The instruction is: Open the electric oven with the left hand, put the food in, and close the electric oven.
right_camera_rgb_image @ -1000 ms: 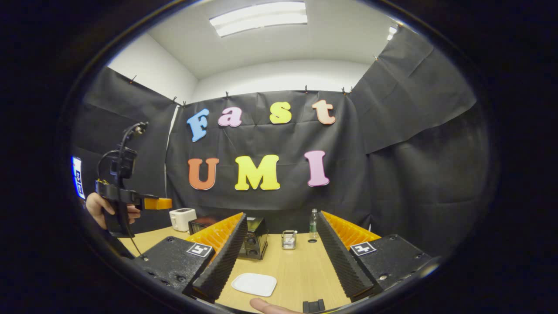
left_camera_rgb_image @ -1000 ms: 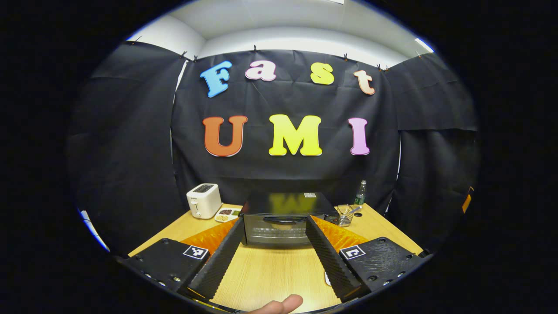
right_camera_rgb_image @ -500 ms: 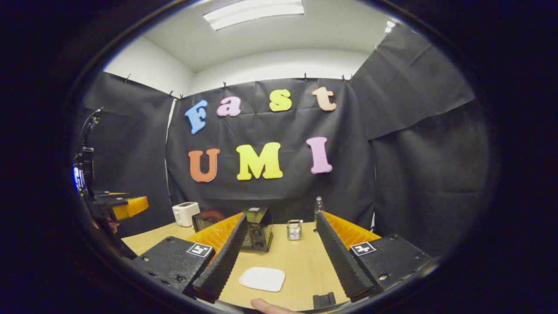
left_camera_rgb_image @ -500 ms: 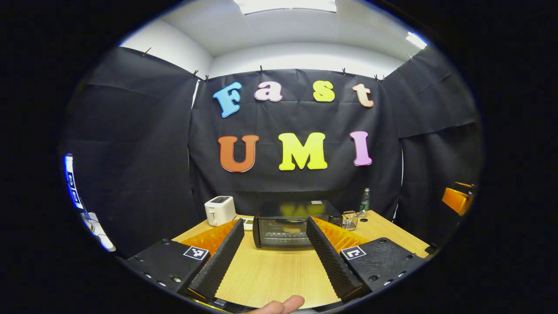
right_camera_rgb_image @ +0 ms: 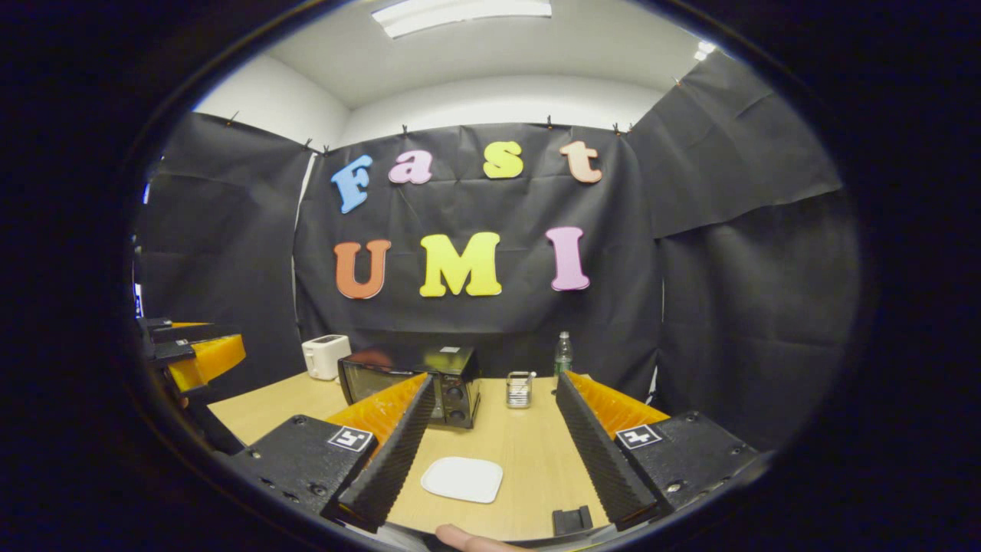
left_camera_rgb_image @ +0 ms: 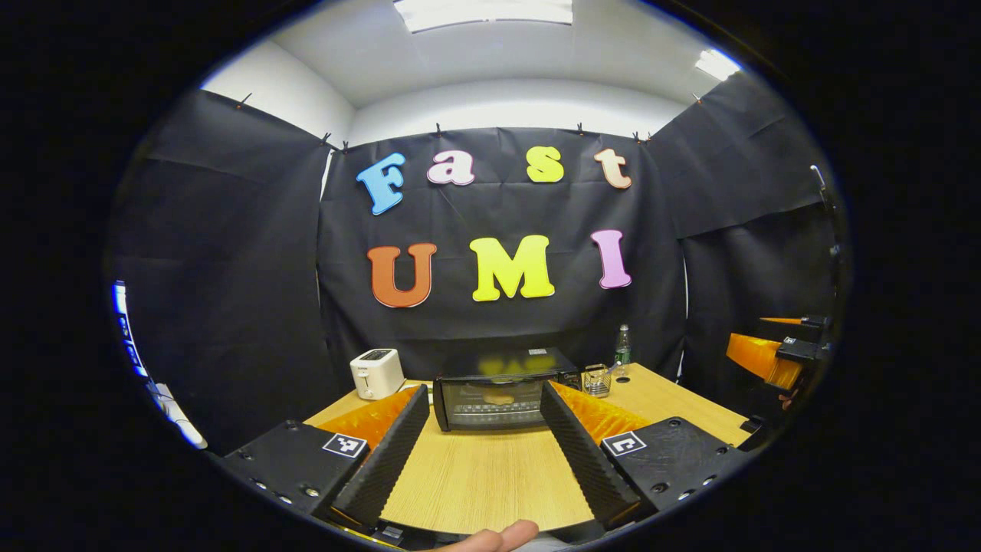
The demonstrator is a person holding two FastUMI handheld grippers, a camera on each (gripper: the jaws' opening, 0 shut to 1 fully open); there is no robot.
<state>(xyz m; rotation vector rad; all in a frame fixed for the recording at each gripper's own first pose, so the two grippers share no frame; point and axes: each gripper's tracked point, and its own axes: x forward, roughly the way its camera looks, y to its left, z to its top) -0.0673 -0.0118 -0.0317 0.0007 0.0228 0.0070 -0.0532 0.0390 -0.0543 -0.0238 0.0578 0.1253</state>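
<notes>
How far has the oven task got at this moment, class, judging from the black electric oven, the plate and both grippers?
Looks done: the black electric oven has its glass door shut with pale, rounded food inside, and the white square plate lies bare on the wooden table. In hand: nothing; the left gripper and right gripper both hang open, off the oven. Left: seemingly nothing.

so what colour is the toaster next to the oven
White, or off-white. The toaster shows best in the left gripper view, left of the black oven.
</notes>
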